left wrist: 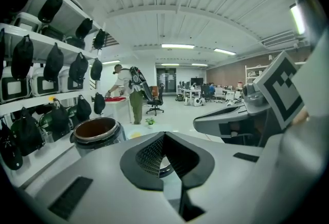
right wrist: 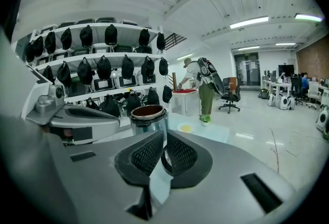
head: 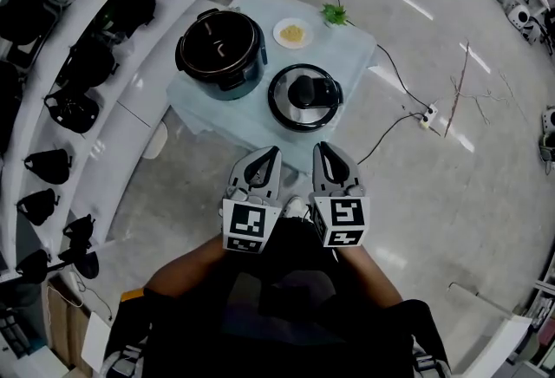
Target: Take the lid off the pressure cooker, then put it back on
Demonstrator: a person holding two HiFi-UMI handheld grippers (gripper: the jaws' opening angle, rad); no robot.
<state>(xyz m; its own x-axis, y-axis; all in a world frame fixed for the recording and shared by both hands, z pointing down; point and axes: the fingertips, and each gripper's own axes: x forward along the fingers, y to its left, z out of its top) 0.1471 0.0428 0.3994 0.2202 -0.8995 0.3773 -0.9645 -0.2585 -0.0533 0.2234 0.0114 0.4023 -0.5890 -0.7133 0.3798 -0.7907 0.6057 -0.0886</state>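
The pressure cooker stands open on the small table, its dark inner pot showing. Its round black lid lies flat on the table to the cooker's right, handle up. My left gripper and right gripper hover side by side at the table's near edge, just short of the lid. Both are shut with nothing between their jaws. In the left gripper view the cooker is ahead to the left of the shut tips. In the right gripper view the cooker stands straight beyond the tips.
A plate of yellow food and a small green plant sit at the table's far side. Shelves of black bags curve along the left. A cable runs to a power strip on the floor. A person stands beyond the table.
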